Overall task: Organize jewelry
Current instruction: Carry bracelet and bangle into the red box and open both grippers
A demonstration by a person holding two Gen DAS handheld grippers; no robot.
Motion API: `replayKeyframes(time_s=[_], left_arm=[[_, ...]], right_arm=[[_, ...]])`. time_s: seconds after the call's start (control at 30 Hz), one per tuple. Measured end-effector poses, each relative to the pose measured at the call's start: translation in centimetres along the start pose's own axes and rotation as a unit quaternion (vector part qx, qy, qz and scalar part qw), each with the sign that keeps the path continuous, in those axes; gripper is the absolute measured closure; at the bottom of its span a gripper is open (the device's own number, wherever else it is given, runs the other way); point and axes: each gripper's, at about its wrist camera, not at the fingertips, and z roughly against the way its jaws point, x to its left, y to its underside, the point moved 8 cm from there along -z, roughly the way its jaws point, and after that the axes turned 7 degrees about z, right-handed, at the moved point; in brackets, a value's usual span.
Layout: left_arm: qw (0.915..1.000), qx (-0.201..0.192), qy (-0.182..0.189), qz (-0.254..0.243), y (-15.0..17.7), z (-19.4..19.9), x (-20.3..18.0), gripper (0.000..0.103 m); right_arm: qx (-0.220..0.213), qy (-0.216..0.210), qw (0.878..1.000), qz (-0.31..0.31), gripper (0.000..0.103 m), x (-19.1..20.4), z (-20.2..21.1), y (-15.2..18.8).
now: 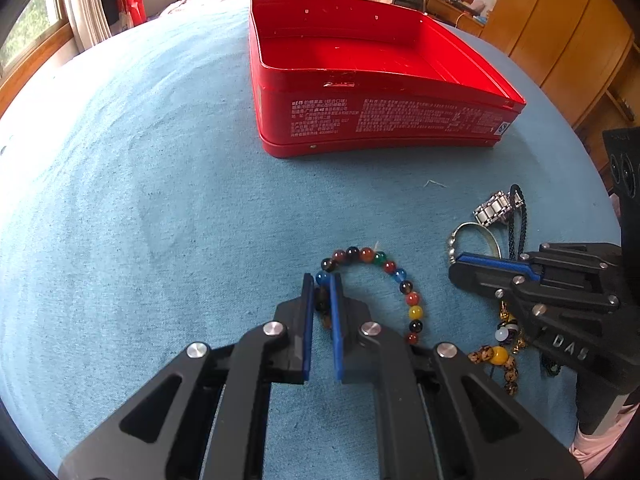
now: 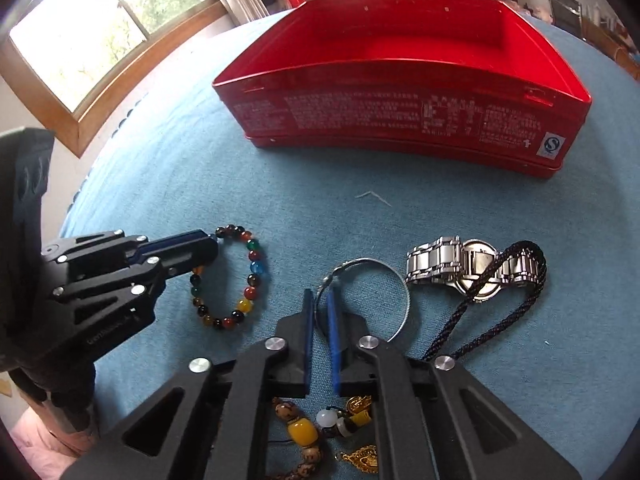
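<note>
In the left wrist view, the bead bracelet [image 1: 372,288] is gripped at its near-left side between the blue pads of the left gripper [image 1: 322,292] on the blue cloth [image 1: 140,200]. The red tin [image 1: 360,120] is seen well beyond.

In the right wrist view, the silver bangle [image 2: 368,296] is pinched at its left rim by the right gripper [image 2: 320,304]. A watch [image 2: 472,268] and cord [image 2: 500,300] lie just right; amber beads [image 2: 306,430] lie beneath.

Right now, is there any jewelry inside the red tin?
No, the red tin shows only its bare red floor; the beaded bracelet and watch lie on the blue cloth.
</note>
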Motion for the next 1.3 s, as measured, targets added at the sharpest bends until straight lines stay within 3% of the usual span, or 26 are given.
replayKeyframes(time_s=[0.1, 0.27, 0.37, 0.83, 1.0, 1.3], left_arm=[[1.0, 0.0, 0.007, 0.004, 0.1, 0.1, 0.2, 0.097], [0.9996, -0.012, 0.024, 0.008, 0.0, 1.1, 0.1, 0.097], [0.9991, -0.023, 0.035, 0.006, -0.1, 2.2, -0.3, 0.097], [0.995, -0.082, 0.057, 0.009, -2.1, 8.0, -1.3, 0.097], [0.9933, -0.101, 0.055, 0.011, -4.4, 9.6, -1.6, 0.097], [0.9842, -0.155, 0.085, 0.015, -10.8, 11.6, -4.2, 0.097]], right_arm=[[-0.012, -0.01, 1.0, -0.001, 0.101, -0.2, 1.2, 0.0], [-0.036, -0.077, 0.996, -0.022, 0.101, -0.2, 3.4, -0.3], [-0.05, -0.089, 0.994, -0.026, 0.101, -0.4, 4.7, -0.4], [-0.09, -0.087, 0.992, -0.032, 0.101, -2.2, 9.1, -1.6], [-0.108, -0.076, 0.991, -0.025, 0.101, -2.8, 11.0, -4.0], [-0.149, -0.065, 0.986, -0.02, 0.101, -4.4, 12.2, -9.9]])
